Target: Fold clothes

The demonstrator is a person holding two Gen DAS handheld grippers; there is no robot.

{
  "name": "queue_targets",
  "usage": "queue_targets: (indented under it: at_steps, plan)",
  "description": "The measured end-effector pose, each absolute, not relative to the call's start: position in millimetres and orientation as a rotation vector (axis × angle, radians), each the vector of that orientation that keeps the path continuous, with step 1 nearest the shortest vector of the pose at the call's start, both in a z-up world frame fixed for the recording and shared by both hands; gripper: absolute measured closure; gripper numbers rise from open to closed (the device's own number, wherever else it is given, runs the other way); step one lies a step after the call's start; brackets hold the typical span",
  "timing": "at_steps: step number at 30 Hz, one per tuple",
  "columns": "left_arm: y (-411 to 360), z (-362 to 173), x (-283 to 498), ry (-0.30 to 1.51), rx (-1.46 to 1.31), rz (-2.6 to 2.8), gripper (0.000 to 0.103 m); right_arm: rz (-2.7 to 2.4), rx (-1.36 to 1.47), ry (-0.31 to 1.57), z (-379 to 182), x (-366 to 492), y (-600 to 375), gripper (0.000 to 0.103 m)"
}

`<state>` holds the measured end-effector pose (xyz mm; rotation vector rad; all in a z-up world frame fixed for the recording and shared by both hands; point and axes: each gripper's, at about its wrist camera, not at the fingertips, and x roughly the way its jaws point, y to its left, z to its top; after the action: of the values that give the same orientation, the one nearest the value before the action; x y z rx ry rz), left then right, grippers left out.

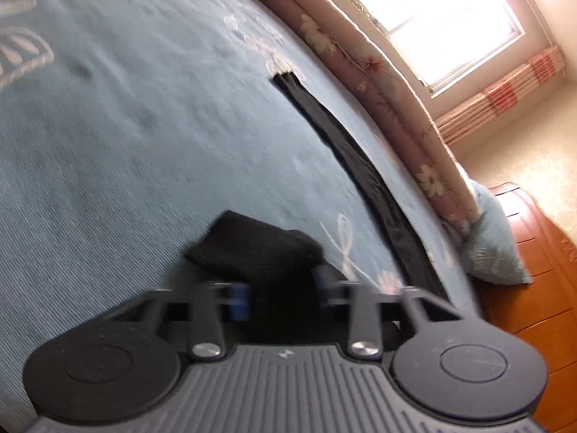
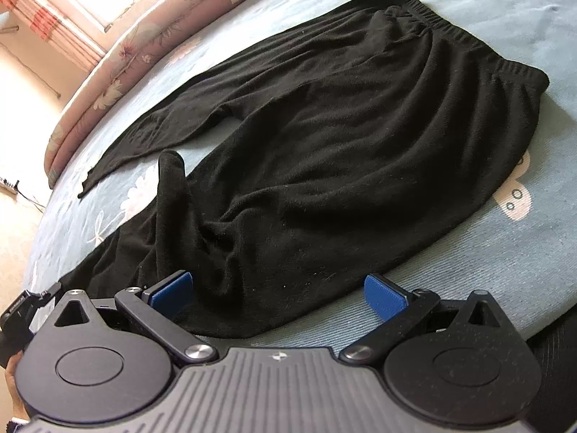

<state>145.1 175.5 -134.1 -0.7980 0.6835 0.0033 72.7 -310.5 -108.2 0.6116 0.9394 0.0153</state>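
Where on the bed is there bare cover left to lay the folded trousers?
Bare blue bedcover lies wide beside the far trouser leg, away from the floral bolster. A narrower strip borders the black trousers near the waistband. The gap between the legs is cramped.

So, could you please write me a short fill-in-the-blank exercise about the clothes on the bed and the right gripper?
1. The trousers spread on the bedspread are ___ in colour.
2. The jaws of the right gripper stand ___, with nothing gripped between them.
3. The pads on that gripper are ___ in colour.

Missing words: black; open; blue.
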Motion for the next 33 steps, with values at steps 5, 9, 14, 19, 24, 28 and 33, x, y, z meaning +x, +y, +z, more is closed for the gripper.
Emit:
queue_targets:
  at_steps: [5,9,14,19,24,28,33]
  plan:
    - [173.2,-107.4,136.0,0.597,-0.700,0.061,0.102,0.013,0.587,0.941,-105.5,75.1,-307.1,0.000]
    - [180.0,-79.7,128.1,0.532,-0.643,0.087,0.103,0.007,0.588,0.940,-103.9,75.9,-307.0,0.000]
    - [197.8,-61.6,123.1,0.518,-0.625,0.138,0.102,0.013,0.588,0.937,-102.7,75.6,-306.5,0.000]
    - [212.8,-76.8,117.4,0.616,-0.733,0.191,0.087,0.012,0.592,0.937,-103.3,76.1,-306.9,0.000]
    - [213.3,-103.5,104.9,0.698,-0.854,0.137,0.049,0.015,0.591,0.940,-105.2,76.9,-306.6,0.000]
    - [207.0,-124.3,112.6,0.724,-0.825,0.167,0.045,0.019,0.594,0.950,-108.1,79.4,-304.8,0.000]
    - [201.8,-130.6,127.0,0.662,-0.832,0.077,0.033,0.026,0.573,0.955,-107.0,78.4,-301.6,0.000]
